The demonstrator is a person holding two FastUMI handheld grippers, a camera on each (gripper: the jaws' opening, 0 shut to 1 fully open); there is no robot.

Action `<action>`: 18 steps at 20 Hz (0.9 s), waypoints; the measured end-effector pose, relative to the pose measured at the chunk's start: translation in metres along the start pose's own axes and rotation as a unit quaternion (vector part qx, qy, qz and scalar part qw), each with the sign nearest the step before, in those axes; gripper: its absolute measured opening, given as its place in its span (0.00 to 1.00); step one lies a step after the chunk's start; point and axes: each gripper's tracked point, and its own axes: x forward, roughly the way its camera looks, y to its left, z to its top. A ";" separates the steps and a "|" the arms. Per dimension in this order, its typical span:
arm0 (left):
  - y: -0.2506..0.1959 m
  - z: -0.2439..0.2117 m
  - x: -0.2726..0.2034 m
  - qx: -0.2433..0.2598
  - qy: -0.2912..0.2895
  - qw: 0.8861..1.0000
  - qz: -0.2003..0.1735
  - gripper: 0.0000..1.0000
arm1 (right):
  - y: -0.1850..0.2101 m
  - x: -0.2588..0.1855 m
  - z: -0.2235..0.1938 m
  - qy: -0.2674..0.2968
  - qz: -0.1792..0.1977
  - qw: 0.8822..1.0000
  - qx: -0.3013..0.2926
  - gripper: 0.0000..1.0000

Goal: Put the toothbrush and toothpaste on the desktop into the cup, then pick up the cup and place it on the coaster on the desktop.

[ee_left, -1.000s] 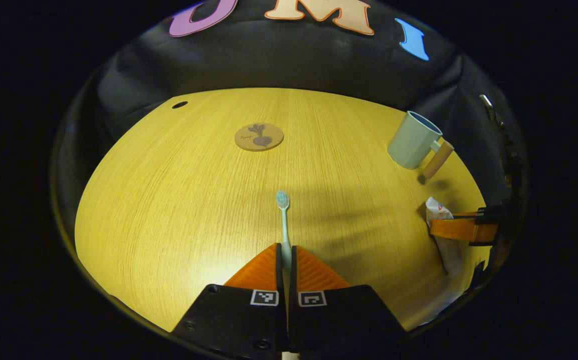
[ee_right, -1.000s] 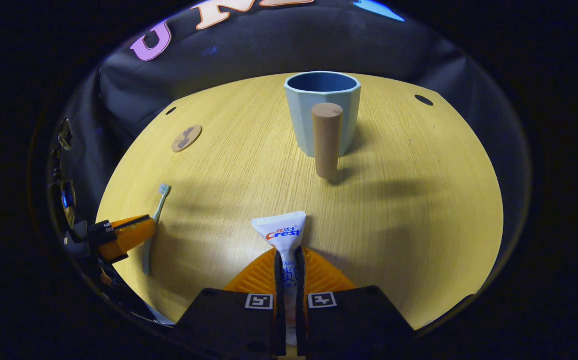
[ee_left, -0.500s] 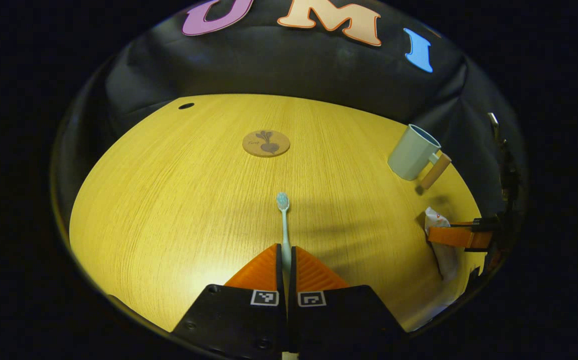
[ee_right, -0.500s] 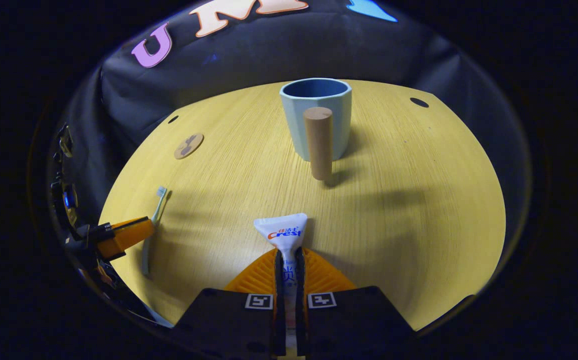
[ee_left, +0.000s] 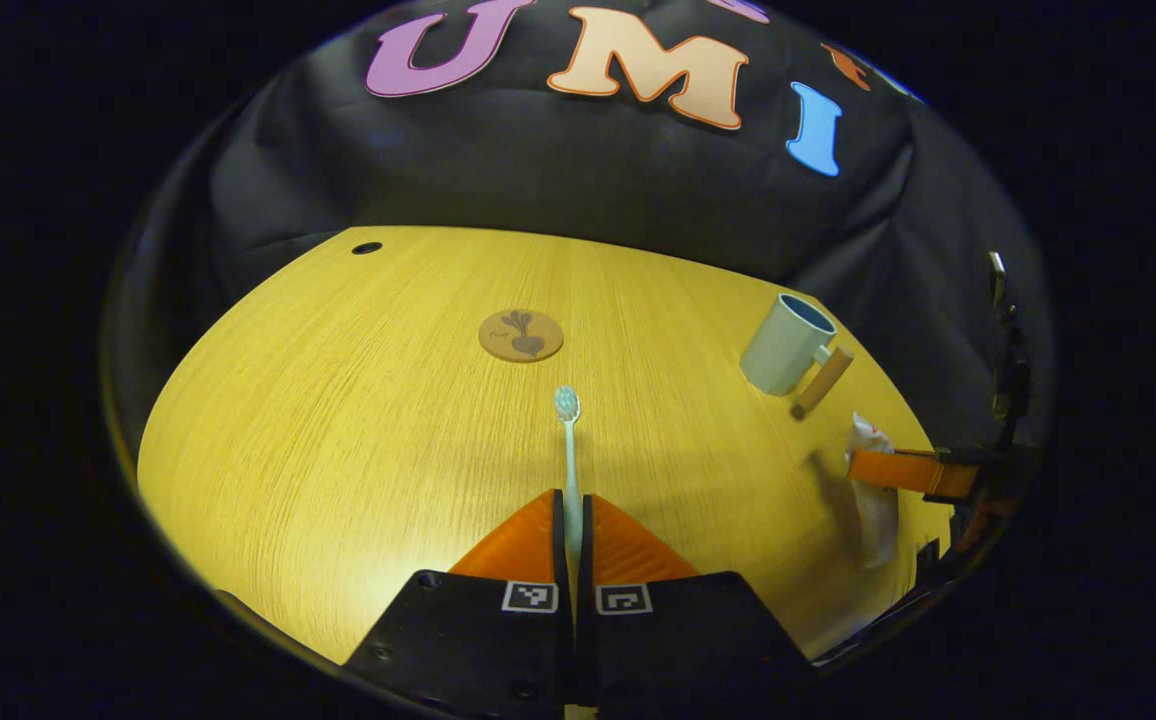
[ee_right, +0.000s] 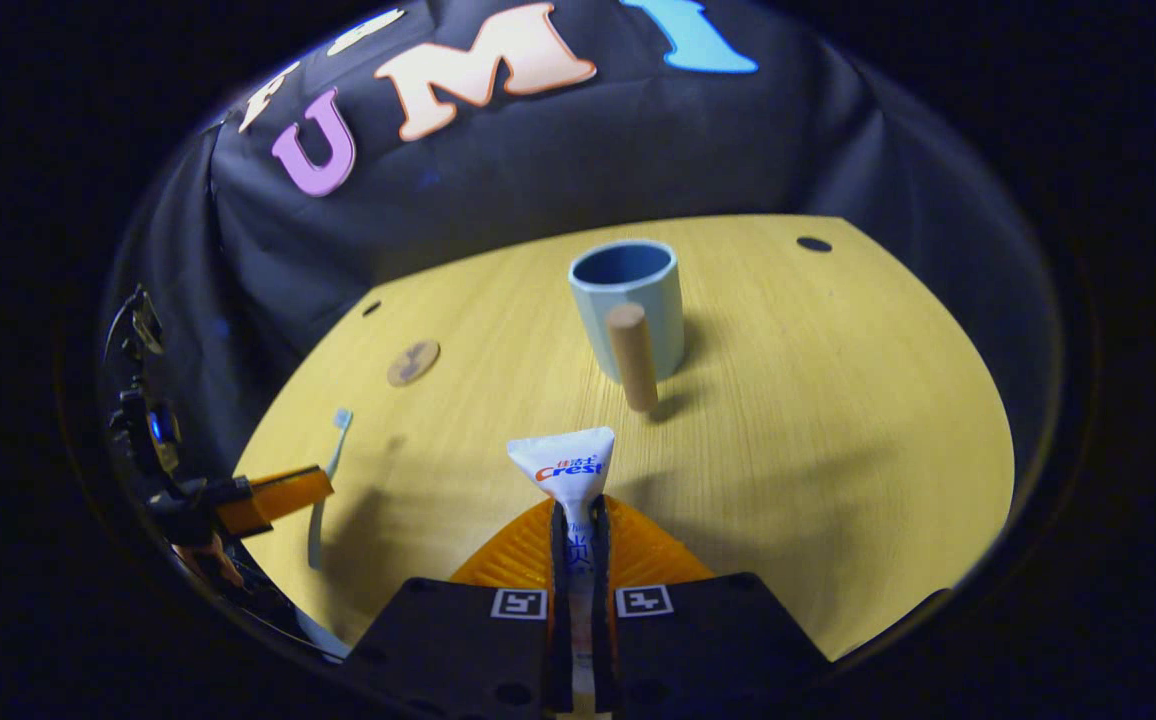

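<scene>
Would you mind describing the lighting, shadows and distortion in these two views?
Left gripper view: fisheye bends the desktop edge into a curve; bright glare patch near the fingers. Right gripper view: the cup casts a shadow to its right; surroundings are dark.

In the left gripper view, the left gripper sits at six o'clock, its two fingers closed on the handle of a pale toothbrush whose bristled head points toward twelve. Beyond the head, toward twelve, a round coaster with a dark beet drawing lies flat on the wooden desktop. At two o'clock stands a light blue cup with a wooden handle. At three o'clock the right gripper grips a white toothpaste tube.
</scene>
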 end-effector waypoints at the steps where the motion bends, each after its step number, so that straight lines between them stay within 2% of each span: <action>1: -0.001 0.001 -0.001 0.003 -0.001 1.000 -0.006 0.00 | 0.002 -0.005 0.012 -0.023 0.000 1.000 0.004 0.10; 6: -0.002 0.008 -0.002 0.008 -0.003 0.999 -0.032 0.00 | 0.016 -0.022 0.068 -0.114 0.010 0.993 0.025 0.11; 10: -0.004 0.013 -0.002 0.005 -0.007 0.998 -0.055 0.00 | 0.030 -0.031 0.120 -0.193 0.021 0.980 0.041 0.11; 12: -0.005 0.014 -0.003 0.005 -0.008 0.998 -0.068 0.00 | 0.032 -0.027 0.149 -0.236 0.028 0.970 0.050 0.11; 18: -0.010 0.009 0.000 -0.013 -0.007 0.996 -0.093 0.00 | 0.023 -0.006 0.224 -0.353 0.033 0.930 0.095 0.10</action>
